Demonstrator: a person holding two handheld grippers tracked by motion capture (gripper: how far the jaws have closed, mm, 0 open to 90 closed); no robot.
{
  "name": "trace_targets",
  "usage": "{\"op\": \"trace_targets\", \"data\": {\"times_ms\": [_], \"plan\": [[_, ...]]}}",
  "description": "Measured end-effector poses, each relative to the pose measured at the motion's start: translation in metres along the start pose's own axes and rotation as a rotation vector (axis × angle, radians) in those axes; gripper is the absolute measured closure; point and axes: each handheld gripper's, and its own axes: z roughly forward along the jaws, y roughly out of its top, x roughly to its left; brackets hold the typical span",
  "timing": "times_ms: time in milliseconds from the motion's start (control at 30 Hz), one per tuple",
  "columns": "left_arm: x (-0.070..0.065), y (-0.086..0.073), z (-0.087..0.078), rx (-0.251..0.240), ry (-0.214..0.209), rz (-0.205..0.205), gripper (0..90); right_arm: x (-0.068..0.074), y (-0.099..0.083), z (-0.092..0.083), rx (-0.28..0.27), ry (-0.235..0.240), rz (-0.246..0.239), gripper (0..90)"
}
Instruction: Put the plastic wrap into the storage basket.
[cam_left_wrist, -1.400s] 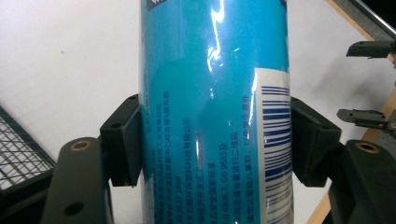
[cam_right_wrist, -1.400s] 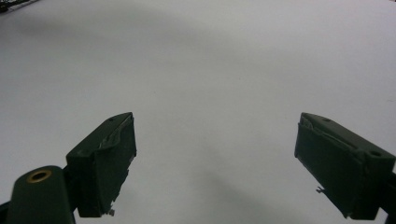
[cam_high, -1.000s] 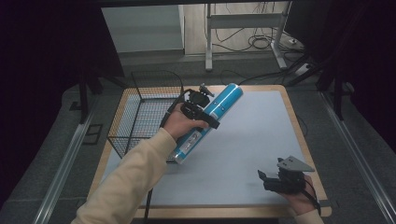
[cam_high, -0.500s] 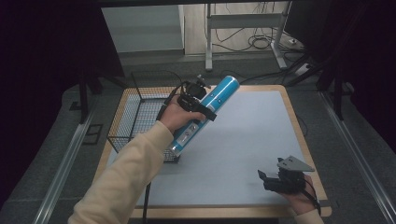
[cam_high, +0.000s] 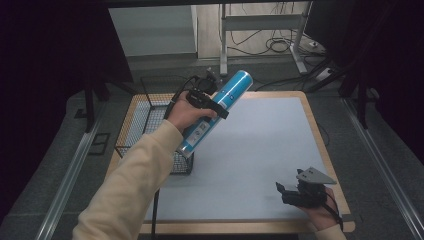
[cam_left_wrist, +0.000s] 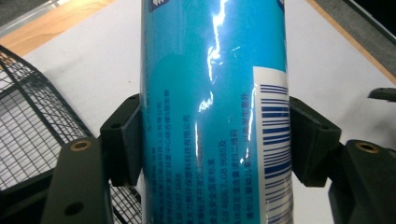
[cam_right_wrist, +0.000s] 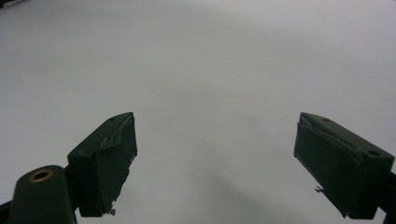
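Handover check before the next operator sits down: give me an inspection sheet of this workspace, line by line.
Surface: wooden table under a pale grey mat; the mat looks bare.
Job's things: blue can, tilted, lifted above the table's left part; black wire basket at the table's left edge.
Clutter: nothing seen.
Grippers: left gripper clamped on the can's sides; right gripper open, low over the mat's near right corner.
Cables: one trails from the left gripper; more lie on the floor beyond the table.
Surroundings: metal frame legs behind, dark either side.
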Motion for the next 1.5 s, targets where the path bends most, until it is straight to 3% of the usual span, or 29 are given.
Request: {"op": "trace_targets", "data": {"times_ms": [200,1000,1500], "plan": [[0.008,0.004,0.004,0.019,0.025,-0.005,31.4,0.000,0.000,0.000,0.002,-0.002,-0.001,13.5],[0.046,0.012,0.000,0.013,0.098,-0.061,31.4,-0.001,-0.001,0.001,-0.003,-0.020,0.006,13.5],[0.067,0.004,0.007,0.024,0.162,-0.070,31.4,-0.005,-0.001,0.001,-0.010,-0.027,0.010,13.5]]}}
